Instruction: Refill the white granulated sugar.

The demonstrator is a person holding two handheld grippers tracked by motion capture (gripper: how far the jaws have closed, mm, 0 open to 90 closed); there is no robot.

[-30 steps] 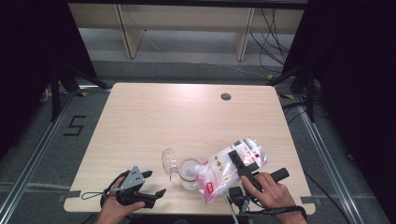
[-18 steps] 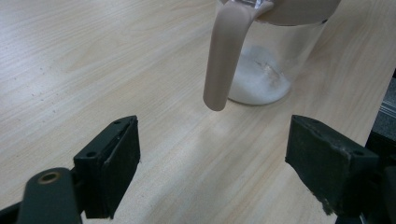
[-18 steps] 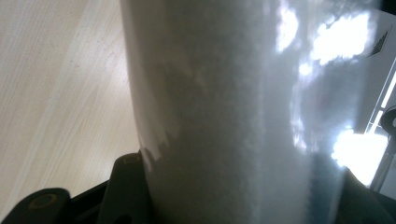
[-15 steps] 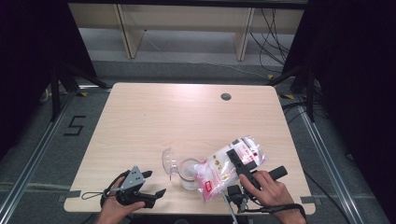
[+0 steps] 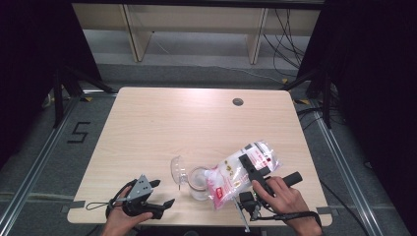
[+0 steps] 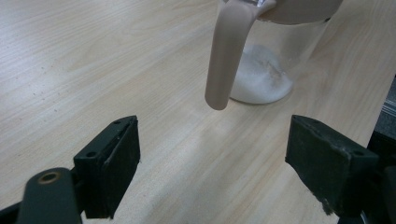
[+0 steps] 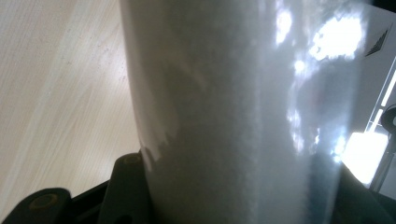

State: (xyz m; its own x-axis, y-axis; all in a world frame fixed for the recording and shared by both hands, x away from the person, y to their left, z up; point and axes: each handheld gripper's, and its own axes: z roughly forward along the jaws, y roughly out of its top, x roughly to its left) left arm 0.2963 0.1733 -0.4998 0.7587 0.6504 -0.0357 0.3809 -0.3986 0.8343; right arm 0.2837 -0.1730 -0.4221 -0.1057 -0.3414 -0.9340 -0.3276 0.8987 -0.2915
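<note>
While right gripper is clamping bag of white powder between half-closed jaws, bag is tilting down-left, its lower end sitting over glass jar near table's front edge. Powder piling up in jar bottom, clear lid hanging open on jar's left. Left gripper resting on table left of jar, jaws gaping wide, gripping nothing.
</note>
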